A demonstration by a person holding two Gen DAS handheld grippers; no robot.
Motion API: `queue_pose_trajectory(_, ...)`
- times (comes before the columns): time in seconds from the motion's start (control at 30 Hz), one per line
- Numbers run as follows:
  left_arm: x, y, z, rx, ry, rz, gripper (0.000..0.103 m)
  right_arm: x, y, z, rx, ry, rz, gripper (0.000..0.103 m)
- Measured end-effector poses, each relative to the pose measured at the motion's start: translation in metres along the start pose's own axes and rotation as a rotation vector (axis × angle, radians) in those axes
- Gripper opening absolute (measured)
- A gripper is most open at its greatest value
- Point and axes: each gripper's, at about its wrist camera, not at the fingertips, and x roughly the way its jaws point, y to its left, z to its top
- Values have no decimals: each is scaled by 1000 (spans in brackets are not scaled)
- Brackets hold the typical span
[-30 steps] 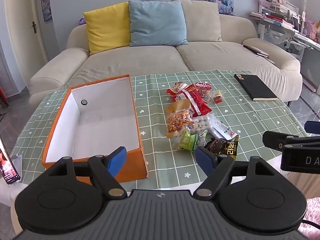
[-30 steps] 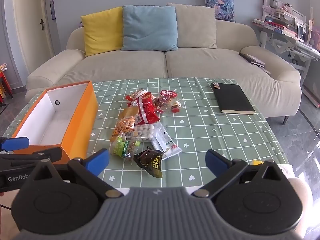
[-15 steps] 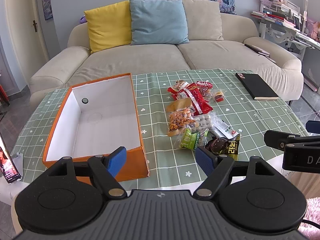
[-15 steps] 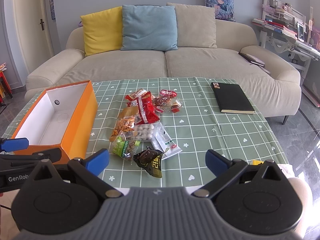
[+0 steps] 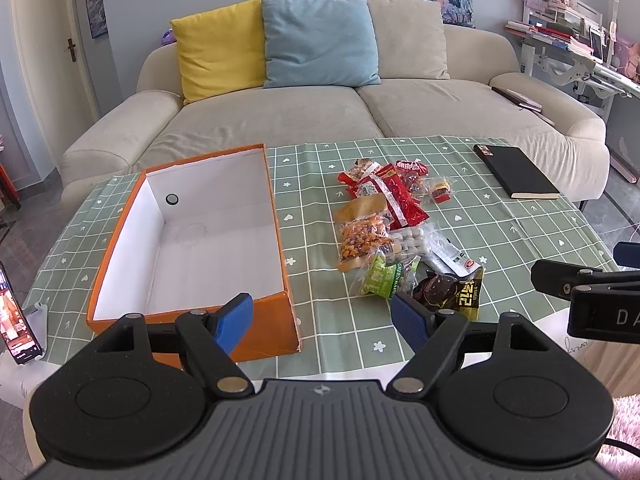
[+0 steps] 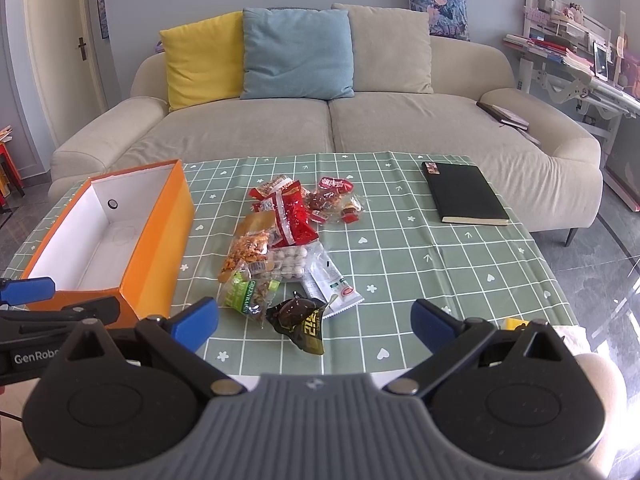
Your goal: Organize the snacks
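Against the frames from a second ago and half a second ago, nothing on the table has changed place: the snack packets lie in the same heap, the box sits in the same spot, and both grippers hang where they were at the near edge, with their jaws at the same spread.

The left gripper [image 5: 322, 314] has its blue pads spread wide with nothing between them; it hovers over the near edge of the green checked tablecloth [image 5: 520, 236], touching nothing. Its left pad sits in line with the near right corner of the orange box [image 5: 256, 334], its right pad just in front of the dark packet with yellow lettering [image 5: 450, 290].

The right gripper [image 6: 314, 320] is likewise spread wide and empty, hovering clear of the cloth, with that dark packet showing in the gap between its pads but well beyond them.

The pile of snacks [image 6: 288, 248] lies mid-table, just right of the open orange box, whose white inside holds no packets. The heap runs from red wrappers [image 5: 394, 196] at the far end, past an orange-filled bag [image 5: 362, 238] and a green packet [image 5: 384, 278], to the dark packet nearest. A black notebook [image 6: 466, 198] lies well apart at the far right. A phone [image 5: 16, 320] stands at the near left table edge.
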Motion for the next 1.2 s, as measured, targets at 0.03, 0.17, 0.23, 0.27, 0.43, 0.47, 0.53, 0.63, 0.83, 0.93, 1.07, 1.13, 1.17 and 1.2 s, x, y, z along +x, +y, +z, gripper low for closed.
queue_pose_trajectory(0.03, 0, 0, 0, -1, 0, 0, 92, 0, 0, 0, 0, 0, 0, 99)
queue_pose_trajectory(0.17, 0, 0, 0, 0, 0, 0, 92, 0, 0, 0, -1, 1, 1, 99)
queue_pose_trajectory(0.23, 0, 0, 0, 1, 0, 0, 92, 0, 0, 0, 0, 1, 1, 99)
queue_pose_trajectory(0.27, 0, 0, 0, 1, 1, -1, 92, 0, 0, 0, 0, 1, 0, 99)
queue_pose_trajectory(0.43, 0, 0, 0, 1, 0, 0, 92, 1, 0, 1, 0, 2, 1, 99)
queue_pose_trajectory(0.47, 0, 0, 0, 1, 1, 0, 92, 1, 0, 1, 0, 2, 0, 99)
queue_pose_trajectory(0.53, 0, 0, 0, 1, 0, -1, 92, 1, 0, 1, 1, 2, 0, 99)
queue_pose_trajectory(0.63, 0, 0, 0, 1, 0, 0, 92, 1, 0, 1, 1, 2, -1, 99)
queue_pose_trajectory(0.83, 0, 0, 0, 1, 1, -1, 92, 2, 0, 1, 1, 2, 0, 99)
queue_pose_trajectory(0.93, 0, 0, 0, 1, 1, -1, 92, 2, 0, 1, 2, 3, 0, 99)
queue_pose_trajectory(1.07, 0, 0, 0, 1, 2, -1, 92, 2, 0, 1, 2, 4, 0, 99)
queue_pose_trajectory(1.13, 0, 1, 0, 0, 1, -1, 92, 3, -1, 1, 3, 5, -1, 99)
queue_pose_trajectory(1.17, 0, 1, 0, 0, 1, -1, 92, 3, -1, 0, 2, 5, -1, 99)
queue_pose_trajectory(1.2, 0, 1, 0, 0, 2, -1, 92, 3, -1, 1, 2, 5, -1, 99)
